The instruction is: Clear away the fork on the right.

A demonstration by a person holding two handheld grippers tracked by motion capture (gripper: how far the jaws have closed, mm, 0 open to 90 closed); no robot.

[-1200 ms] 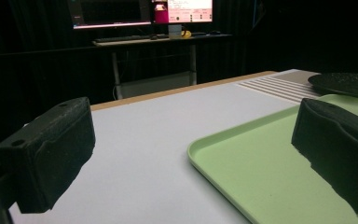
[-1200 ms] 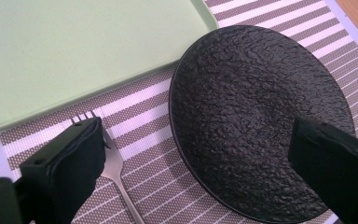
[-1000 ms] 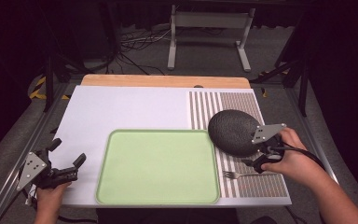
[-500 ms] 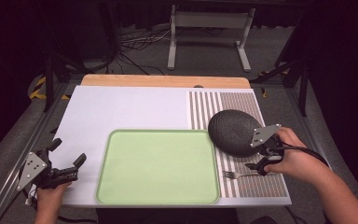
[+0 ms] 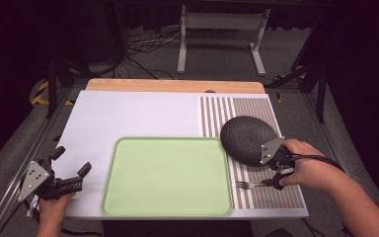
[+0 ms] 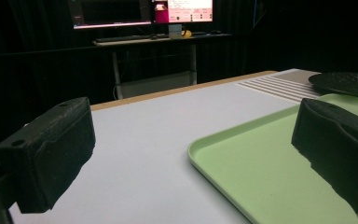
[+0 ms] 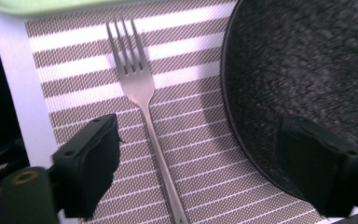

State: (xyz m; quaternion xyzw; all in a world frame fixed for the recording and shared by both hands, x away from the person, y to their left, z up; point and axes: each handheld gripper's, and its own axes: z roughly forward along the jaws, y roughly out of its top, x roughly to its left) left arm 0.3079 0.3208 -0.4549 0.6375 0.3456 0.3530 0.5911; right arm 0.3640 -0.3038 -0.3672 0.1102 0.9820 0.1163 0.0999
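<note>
A silver fork [image 7: 142, 93] lies on the striped placemat [image 7: 74, 60], tines toward the green tray [image 5: 168, 175]. My right gripper [image 7: 200, 154] points down over the fork's handle. Its jaws have just been closing a little, and the handle lies between them untouched, nearer one jaw. The other jaw hangs over the rim of the dark speckled plate [image 7: 307, 70]. In the high view the right gripper [image 5: 275, 180] is at the plate's [image 5: 246, 138] near edge, above the fork [image 5: 249, 185]. My left gripper [image 5: 73, 160] rests open at the table's near left corner, left of the tray [image 6: 261, 158].
The white table top [image 5: 128, 118] stretches behind the tray. A wooden strip [image 5: 175, 85] runs along the far edge. Beyond it are a metal stand [image 5: 222, 29] and cables on the floor. A desk with lit screens [image 6: 140, 11] stands across the room.
The right hand has edged slightly toward the fork and its jaws have narrowed a little. The left hand and gripper have not moved.
</note>
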